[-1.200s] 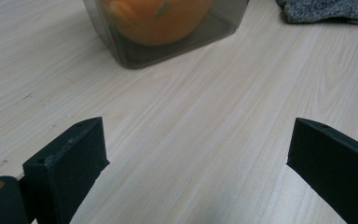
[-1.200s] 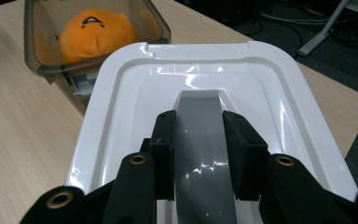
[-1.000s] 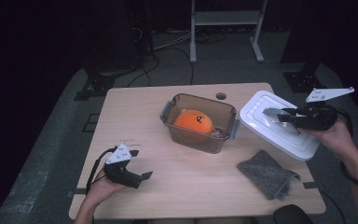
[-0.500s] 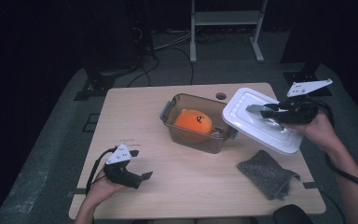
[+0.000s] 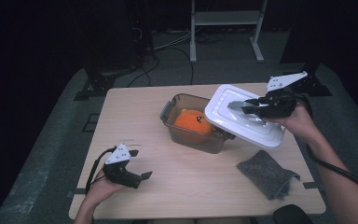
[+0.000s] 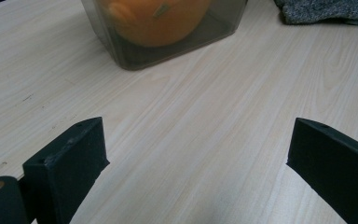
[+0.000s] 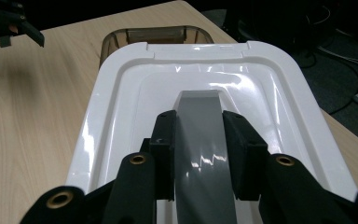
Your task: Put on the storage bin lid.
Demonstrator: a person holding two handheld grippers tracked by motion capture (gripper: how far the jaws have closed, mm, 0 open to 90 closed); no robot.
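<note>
A clear brown container stands mid-table with an orange pumpkin-like toy inside; the left gripper view shows the container and toy from close by. My right gripper is shut on the grey handle of a white lid, holding the lid tilted in the air over the container's right end. My left gripper rests open near the table's front left, its jaws wide apart over bare wood with nothing between them.
A grey cloth lies at the table's front right, also seen at the top right in the left gripper view. The wooden table has bare room at the left and back. Dark floor, cables and a white stand lie beyond.
My right gripper has carried the white lid leftward from the table's right edge until it overlaps the container's right end. The left gripper has stayed put.
</note>
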